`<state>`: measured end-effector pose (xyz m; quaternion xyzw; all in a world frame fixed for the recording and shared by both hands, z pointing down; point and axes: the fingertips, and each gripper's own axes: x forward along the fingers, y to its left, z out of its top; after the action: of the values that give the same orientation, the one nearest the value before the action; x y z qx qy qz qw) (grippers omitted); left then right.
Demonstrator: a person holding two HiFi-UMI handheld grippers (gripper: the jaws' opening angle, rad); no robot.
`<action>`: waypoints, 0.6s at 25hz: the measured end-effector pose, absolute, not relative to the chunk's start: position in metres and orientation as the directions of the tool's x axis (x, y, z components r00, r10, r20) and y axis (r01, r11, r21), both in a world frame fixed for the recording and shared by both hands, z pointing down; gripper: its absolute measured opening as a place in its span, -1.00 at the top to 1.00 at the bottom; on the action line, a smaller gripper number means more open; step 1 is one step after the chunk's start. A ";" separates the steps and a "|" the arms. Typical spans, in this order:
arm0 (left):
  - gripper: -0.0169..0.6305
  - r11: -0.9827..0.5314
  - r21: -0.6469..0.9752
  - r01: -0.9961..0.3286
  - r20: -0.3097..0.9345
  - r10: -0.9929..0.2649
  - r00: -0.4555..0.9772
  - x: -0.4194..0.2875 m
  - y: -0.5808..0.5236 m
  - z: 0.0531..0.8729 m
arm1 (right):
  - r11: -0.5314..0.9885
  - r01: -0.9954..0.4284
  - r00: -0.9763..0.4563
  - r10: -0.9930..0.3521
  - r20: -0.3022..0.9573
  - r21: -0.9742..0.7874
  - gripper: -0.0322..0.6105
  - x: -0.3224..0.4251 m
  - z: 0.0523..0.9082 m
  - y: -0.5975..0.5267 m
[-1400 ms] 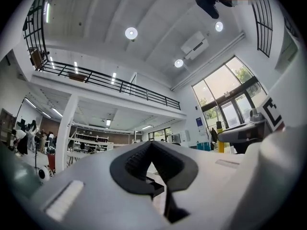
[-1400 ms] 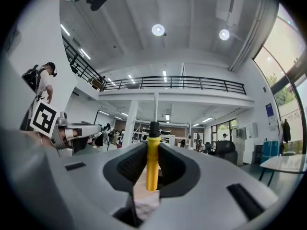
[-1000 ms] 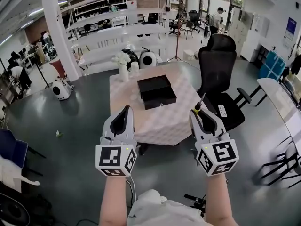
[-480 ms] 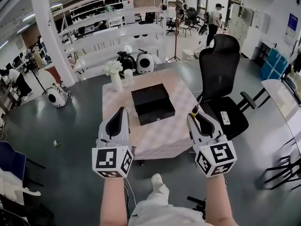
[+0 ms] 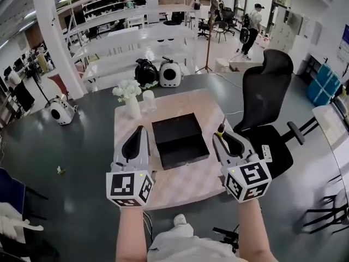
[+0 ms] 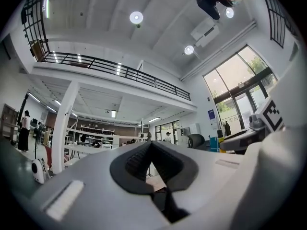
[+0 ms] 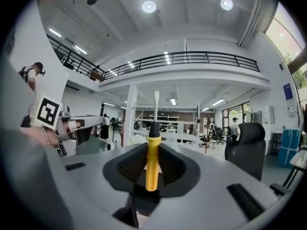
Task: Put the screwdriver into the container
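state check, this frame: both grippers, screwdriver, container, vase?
left gripper: shut, empty.
right gripper: shut on the screwdriver.
screwdriver: upright between the right jaws, tip up, not in the container.
container: open on the table, no screwdriver inside.
vase: upright on the table, holding white flowers.

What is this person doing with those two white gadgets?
A person holds a white two-jaw gripper in each hand. The right gripper clamps a yellow-handled screwdriver; the left gripper is shut and empty. Both hover over a pale table, either side of an open black box, the screwdriver not yet inside.
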<state>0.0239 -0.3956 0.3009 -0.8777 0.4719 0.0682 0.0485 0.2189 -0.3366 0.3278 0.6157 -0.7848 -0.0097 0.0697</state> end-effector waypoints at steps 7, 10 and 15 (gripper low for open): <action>0.92 -0.533 -0.013 -0.846 -0.142 -0.836 0.529 0.021 -0.450 0.313 | 0.363 -0.924 -0.323 -0.909 0.262 0.122 0.67 0.210 0.371 -0.405; 0.92 -0.515 0.001 -0.857 -0.135 -0.849 0.510 0.015 -0.466 0.315 | 0.428 -0.894 -0.357 -0.859 0.368 0.134 0.67 0.205 0.397 -0.429; 0.92 -0.489 0.015 -0.872 -0.128 -0.866 0.484 0.015 -0.481 0.325 | 0.553 -0.827 -0.415 -0.721 0.555 0.100 0.66 0.198 0.461 -0.457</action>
<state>0.0152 -0.4809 0.3247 -0.8609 0.5046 0.0592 0.0258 0.1983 -0.4566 0.4605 0.4629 -0.8358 0.0952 0.2795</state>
